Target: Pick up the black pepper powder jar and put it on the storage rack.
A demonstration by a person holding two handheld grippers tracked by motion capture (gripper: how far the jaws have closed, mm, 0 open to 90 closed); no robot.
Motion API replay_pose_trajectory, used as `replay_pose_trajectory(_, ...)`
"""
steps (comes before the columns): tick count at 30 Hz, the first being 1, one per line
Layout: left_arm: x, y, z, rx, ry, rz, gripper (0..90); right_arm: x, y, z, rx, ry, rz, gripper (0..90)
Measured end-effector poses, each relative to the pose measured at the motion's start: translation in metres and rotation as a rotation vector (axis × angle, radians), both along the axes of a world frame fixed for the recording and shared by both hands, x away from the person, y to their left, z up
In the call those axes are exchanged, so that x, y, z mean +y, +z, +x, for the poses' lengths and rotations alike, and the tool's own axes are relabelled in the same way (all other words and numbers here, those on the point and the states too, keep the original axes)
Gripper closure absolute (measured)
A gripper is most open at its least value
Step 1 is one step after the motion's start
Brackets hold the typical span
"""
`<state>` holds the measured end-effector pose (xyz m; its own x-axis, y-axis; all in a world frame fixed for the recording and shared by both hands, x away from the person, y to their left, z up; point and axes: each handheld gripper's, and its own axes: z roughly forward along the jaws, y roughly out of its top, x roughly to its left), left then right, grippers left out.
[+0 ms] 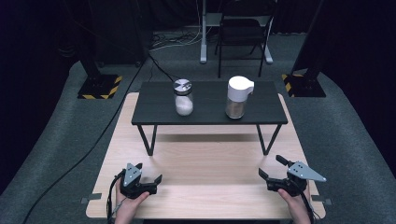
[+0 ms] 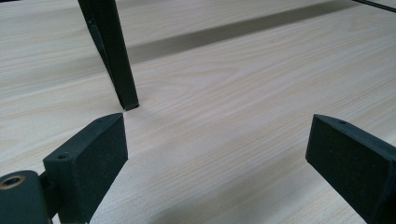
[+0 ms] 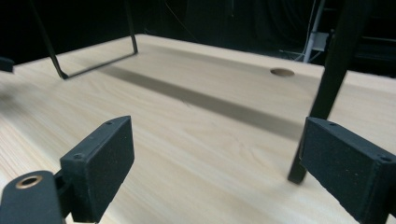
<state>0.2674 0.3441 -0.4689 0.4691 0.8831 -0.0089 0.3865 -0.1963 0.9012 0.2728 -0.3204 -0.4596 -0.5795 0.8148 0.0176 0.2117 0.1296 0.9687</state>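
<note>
High view count: two jars on black shelf, one steel-capped jar, one white-capped jar.
Contents: pale in first, apparently brownish in second.
Left gripper: jaws wide apart, empty, low over wooden table.
Right gripper: likewise wide, empty.

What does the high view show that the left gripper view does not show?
The high view shows two jars, one with a metal lid and one with a white lid, on the black stand, plus the right gripper. The left gripper view shows the stand's leg close up. Both show the left gripper, open, over the wooden table.
</note>
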Motion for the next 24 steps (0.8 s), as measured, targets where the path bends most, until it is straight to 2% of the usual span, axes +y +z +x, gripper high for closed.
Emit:
replay_pose_trajectory(6, 0.0, 0.0, 0.0, 0.001, -0.003, 0.002, 5.5, 0.001, -0.012, -0.003, 0.022, -0.019, -0.031, 9.0)
replay_pose_trajectory(9, 0.0, 0.0, 0.0, 0.0, -0.003, 0.002, 5.5, -0.002, -0.016, -0.004, 0.035, -0.031, -0.016, 9.0)
replay_pose_trajectory(19, -0.001, 0.001, 0.0, 0.003, -0.004, 0.005, 5.5, -0.003, -0.019, -0.002, 0.049, -0.037, -0.027, 9.0)
replay_pose_trajectory(24, -0.001, 0.001, 0.0, 0.002, -0.006, 0.005, 5.5, -0.005, -0.02, -0.001, 0.054, -0.04, -0.017, 9.0)
